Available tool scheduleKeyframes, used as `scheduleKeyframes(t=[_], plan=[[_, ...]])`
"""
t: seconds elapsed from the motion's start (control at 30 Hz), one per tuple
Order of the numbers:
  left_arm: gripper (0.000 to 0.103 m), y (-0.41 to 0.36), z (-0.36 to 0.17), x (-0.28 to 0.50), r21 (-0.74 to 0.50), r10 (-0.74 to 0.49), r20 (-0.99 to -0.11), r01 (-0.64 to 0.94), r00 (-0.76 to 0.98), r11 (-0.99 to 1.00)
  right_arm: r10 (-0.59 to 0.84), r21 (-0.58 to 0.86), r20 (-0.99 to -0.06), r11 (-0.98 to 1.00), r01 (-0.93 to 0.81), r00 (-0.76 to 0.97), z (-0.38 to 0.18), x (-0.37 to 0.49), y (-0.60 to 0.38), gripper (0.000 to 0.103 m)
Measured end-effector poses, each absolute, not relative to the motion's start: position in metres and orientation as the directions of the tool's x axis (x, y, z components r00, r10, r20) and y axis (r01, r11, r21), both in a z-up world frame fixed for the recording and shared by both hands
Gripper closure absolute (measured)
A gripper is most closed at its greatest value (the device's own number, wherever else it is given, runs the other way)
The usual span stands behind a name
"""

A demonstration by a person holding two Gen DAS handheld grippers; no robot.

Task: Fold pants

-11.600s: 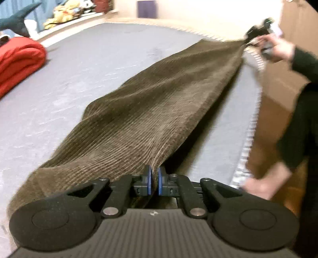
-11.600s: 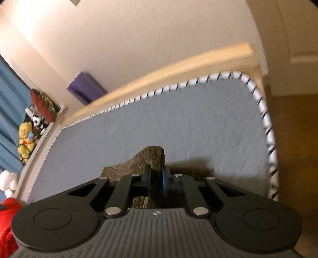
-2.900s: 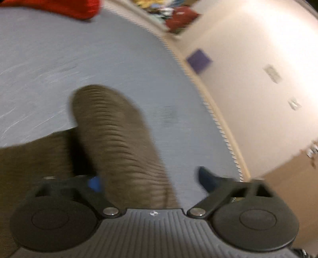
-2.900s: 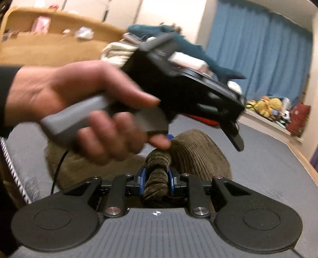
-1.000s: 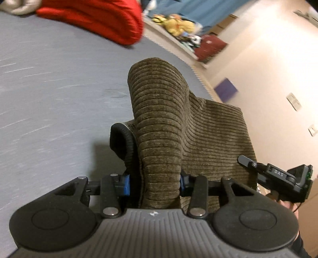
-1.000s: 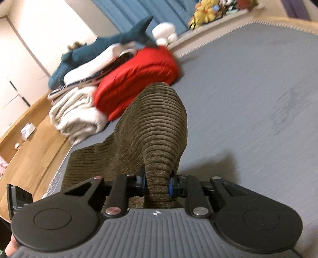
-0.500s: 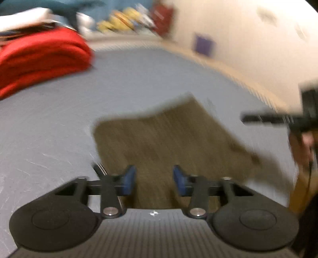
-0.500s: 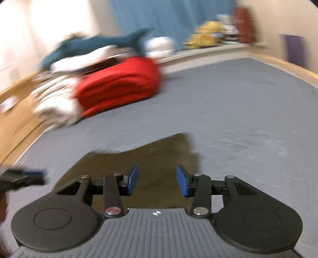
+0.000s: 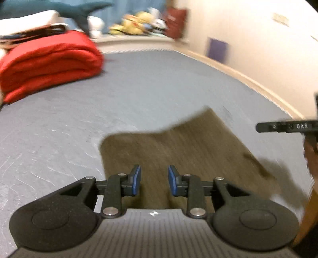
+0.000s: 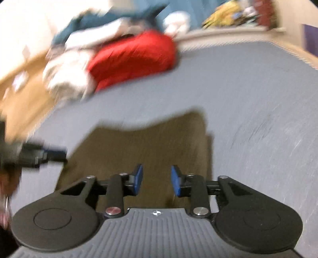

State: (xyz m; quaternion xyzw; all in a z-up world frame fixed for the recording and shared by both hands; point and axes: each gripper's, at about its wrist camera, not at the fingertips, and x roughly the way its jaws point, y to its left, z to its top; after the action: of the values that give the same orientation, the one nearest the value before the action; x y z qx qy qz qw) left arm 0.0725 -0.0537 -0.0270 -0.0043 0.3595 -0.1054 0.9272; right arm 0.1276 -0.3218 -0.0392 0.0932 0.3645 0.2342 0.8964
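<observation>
The brown corduroy pants [image 9: 178, 146] lie folded flat on the grey bed, also seen in the right wrist view [image 10: 143, 142]. My left gripper [image 9: 154, 180] is open and empty, held just above the near edge of the pants. My right gripper [image 10: 157, 180] is open and empty above the same folded pile. The right gripper's tip [image 9: 286, 127] shows at the right edge of the left wrist view. The left gripper's tip [image 10: 39, 154] shows at the left of the right wrist view. Both views are blurred.
A folded red blanket [image 9: 47, 63] lies at the far left of the grey bed [image 9: 159, 83], with white bedding [image 10: 67, 77] and a blue shark plush [image 9: 79, 12] behind it. Soft toys [image 9: 135, 27] sit on a far ledge. A wall [image 9: 248, 39] runs along the right.
One second ago both grippers were shut on the lifted pants. They have let go; the pants now lie flat and both grippers have drawn back a little, open.
</observation>
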Motion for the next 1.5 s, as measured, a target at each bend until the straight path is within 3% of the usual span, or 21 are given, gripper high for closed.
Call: scheduleKeyframes(t=[0.17,0.27,0.37,0.4,0.6,0.77,0.87,0.93,1.03,1.13,1.27,1.33,1.4,1.47,1.5], plan=[[0.070,-0.049,-0.041,0.111,-0.094,-0.140,-0.673,0.103,0.726,0.990,0.384,0.351,-0.603,0.915,-0.200,0.699,-0.068,0.179,-0.309,0.063],[0.081,-0.039,-0.059,0.133,-0.069,-0.087,-0.737,0.053,0.670,0.996,0.346,0.329,-0.637,0.930,-0.162,0.689,-0.091,0.208,-0.292,0.063],[0.082,-0.024,-0.079,0.144,-0.104,-0.082,-0.761,0.004,0.644,0.995,0.253,0.225,-0.702,0.966,-0.130,0.665,-0.119,0.233,-0.268,0.074],[0.082,-0.020,-0.077,0.147,-0.119,-0.083,-0.762,-0.013,0.642,0.993,0.194,0.173,-0.721,0.980,-0.097,0.666,-0.128,0.240,-0.262,0.075],[0.080,-0.031,-0.058,0.129,-0.089,-0.061,-0.747,-0.009,0.662,0.996,0.150,0.158,-0.733,0.986,-0.048,0.664,-0.136,0.249,-0.253,0.076],[0.075,-0.031,-0.010,0.089,-0.084,-0.143,-0.694,0.117,0.706,0.990,0.179,0.192,-0.668,0.979,-0.066,0.722,-0.082,0.212,-0.271,0.074],[0.074,-0.039,-0.004,0.058,-0.012,-0.173,-0.697,0.229,0.696,0.973,0.239,0.177,-0.642,0.971,-0.162,0.728,-0.057,0.173,-0.277,0.065],[0.074,-0.042,-0.013,0.042,0.017,-0.190,-0.716,0.288,0.672,0.958,0.299,0.178,-0.647,0.954,-0.243,0.702,-0.050,0.141,-0.279,0.064],[0.074,-0.042,-0.044,0.029,0.016,-0.213,-0.781,0.360,0.587,0.933,0.390,0.181,-0.672,0.911,-0.372,0.629,-0.056,0.090,-0.278,0.064],[0.074,-0.045,-0.060,0.015,0.073,-0.187,-0.790,0.393,0.583,0.917,0.341,0.117,-0.790,0.900,-0.421,0.509,-0.095,0.053,-0.277,0.064],[0.073,-0.042,-0.041,0.005,0.010,-0.247,-0.775,0.402,0.582,0.916,0.377,0.148,-0.738,0.900,-0.410,0.560,-0.076,0.032,-0.284,0.064],[0.073,-0.041,-0.060,0.007,0.018,-0.210,-0.821,0.392,0.530,0.920,0.328,0.063,-0.765,0.894,-0.443,0.554,-0.085,0.025,-0.277,0.065],[0.074,-0.046,-0.071,0.004,0.057,-0.169,-0.829,0.383,0.532,0.922,0.287,0.029,-0.774,0.907,-0.420,0.565,-0.094,0.020,-0.275,0.054],[0.068,-0.061,-0.054,-0.002,0.114,-0.107,-0.824,0.347,0.556,0.931,0.261,0.092,-0.790,0.945,-0.313,0.555,-0.080,0.022,-0.274,0.052],[0.054,-0.067,-0.044,-0.009,0.116,-0.107,-0.809,0.336,0.578,0.935,0.277,0.133,-0.776,0.950,-0.283,0.567,-0.067,0.018,-0.274,0.049]])
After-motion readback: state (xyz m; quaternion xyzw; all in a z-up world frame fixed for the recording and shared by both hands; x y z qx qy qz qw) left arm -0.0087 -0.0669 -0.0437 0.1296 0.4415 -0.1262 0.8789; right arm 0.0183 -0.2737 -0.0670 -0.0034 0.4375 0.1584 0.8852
